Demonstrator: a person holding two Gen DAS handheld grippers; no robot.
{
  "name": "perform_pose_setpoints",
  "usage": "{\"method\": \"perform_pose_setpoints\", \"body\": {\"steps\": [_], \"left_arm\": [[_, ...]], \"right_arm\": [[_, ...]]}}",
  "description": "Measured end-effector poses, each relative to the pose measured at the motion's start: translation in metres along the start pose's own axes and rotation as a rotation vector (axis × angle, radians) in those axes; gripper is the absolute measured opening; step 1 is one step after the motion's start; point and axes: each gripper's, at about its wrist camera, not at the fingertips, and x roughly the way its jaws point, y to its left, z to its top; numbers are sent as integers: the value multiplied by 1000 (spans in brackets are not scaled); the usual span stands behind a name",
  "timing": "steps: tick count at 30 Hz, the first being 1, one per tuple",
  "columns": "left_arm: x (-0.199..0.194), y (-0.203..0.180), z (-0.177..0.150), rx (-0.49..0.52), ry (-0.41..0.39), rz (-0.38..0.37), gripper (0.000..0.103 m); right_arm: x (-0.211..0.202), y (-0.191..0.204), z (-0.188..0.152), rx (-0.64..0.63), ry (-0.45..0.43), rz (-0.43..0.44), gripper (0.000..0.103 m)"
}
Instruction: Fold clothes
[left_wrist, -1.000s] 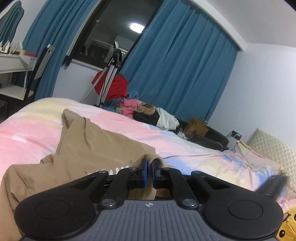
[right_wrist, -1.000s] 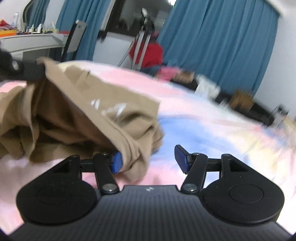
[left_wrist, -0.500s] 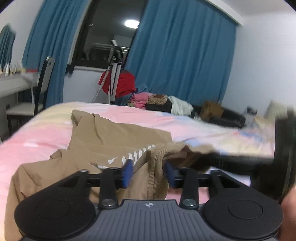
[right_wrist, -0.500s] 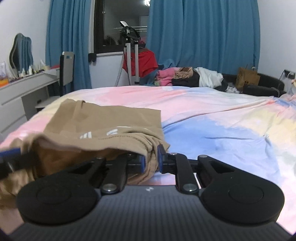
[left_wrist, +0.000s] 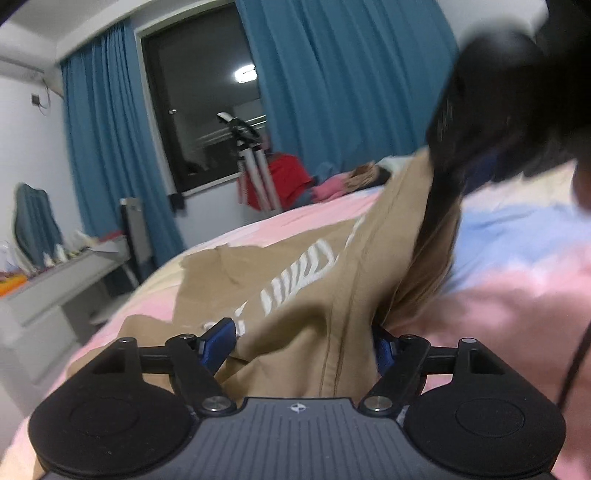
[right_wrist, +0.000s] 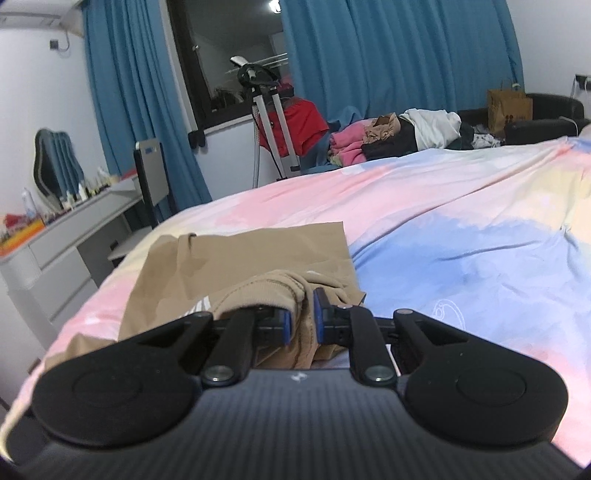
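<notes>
Through the left wrist camera, I am holding my left gripper (left_wrist: 306, 343) with its blue-padded jaws spread wide, and the tan cotton T-shirt with white lettering (left_wrist: 314, 295) is bulging up between them without being clamped. Ahead of the jaws and to their right, the shirt is rising off the pastel pink-and-blue bedsheet (left_wrist: 517, 266) toward my right gripper (left_wrist: 491, 110), which is blurring black across the upper corner and hiding where it is gripping.

Through the right wrist camera, my right gripper (right_wrist: 303, 319) is pinching a bunched ribbed edge of the shirt (right_wrist: 243, 258) between nearly closed jaws. Beyond the jaws and to their left, the rest is lying in a flat panel on the bedsheet (right_wrist: 461, 251).

I am judging the fold as midway: one part is lying flat, one edge is hanging lifted, no neat stack is showing. The shirt's near end is cut off under both gripper bodies.
</notes>
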Motion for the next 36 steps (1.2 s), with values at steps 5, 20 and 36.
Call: {"method": "perform_pose_setpoints", "body": {"steps": [5,20,36], "left_arm": [[-4,6,1,-63,92,174,78],[-25,83,12,-302,149,395,78],[-38,153,41,-536,-36,364,74]], "right_arm": [[5,-10,3,28,-24,-51,15],[38,1,-37,-234,139,-231,36],[-12,24,-15,-284,-220,-241,36]]}}
